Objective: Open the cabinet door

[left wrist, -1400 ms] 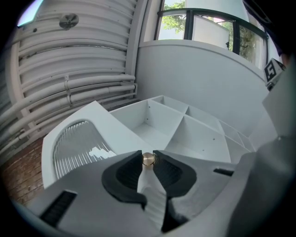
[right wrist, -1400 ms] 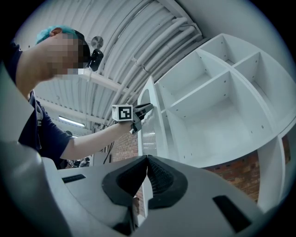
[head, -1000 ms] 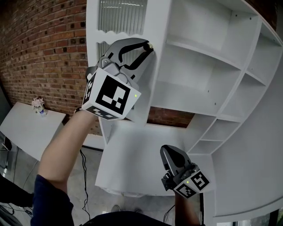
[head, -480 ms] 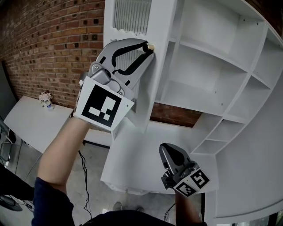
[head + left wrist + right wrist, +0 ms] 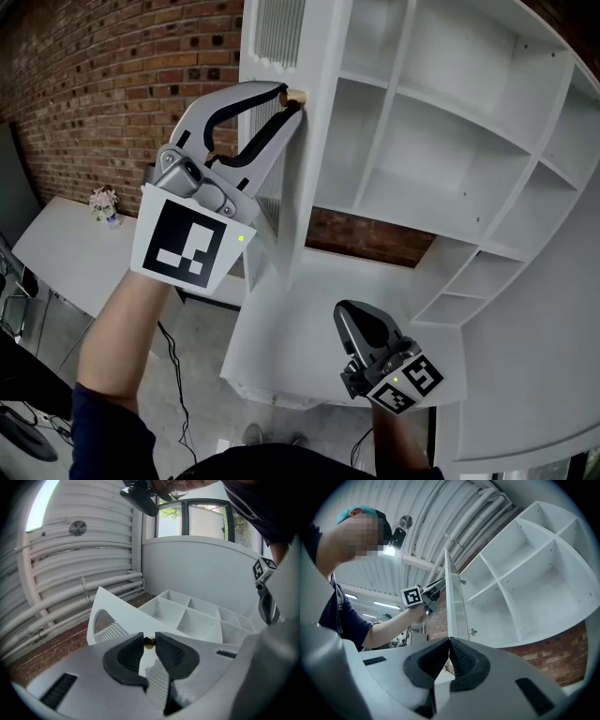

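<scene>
The white cabinet door (image 5: 317, 169), with a ribbed glass pane, stands swung out, nearly edge-on in the head view. My left gripper (image 5: 292, 97) is raised and shut on the door's small brass knob (image 5: 297, 96). The left gripper view shows the knob (image 5: 149, 642) pinched between the pads, the door (image 5: 119, 616) beyond it. Behind the door the open white shelves (image 5: 450, 141) are bare. My right gripper (image 5: 362, 317) hangs low in front of the cabinet's base, shut and holding nothing. From the right gripper view the door edge (image 5: 453, 597) rises straight ahead of the closed jaws.
A red brick wall (image 5: 112, 84) runs behind and left of the cabinet. Below left stands a white table (image 5: 66, 262) carrying a small flower pot (image 5: 103, 203). Black cables (image 5: 178, 375) trail on the floor. A door hinge (image 5: 472, 631) shows on the cabinet side.
The left gripper has drawn the knob leftward and the door has swung further out, from angled to nearly edge-on. The right gripper has hardly shifted.
</scene>
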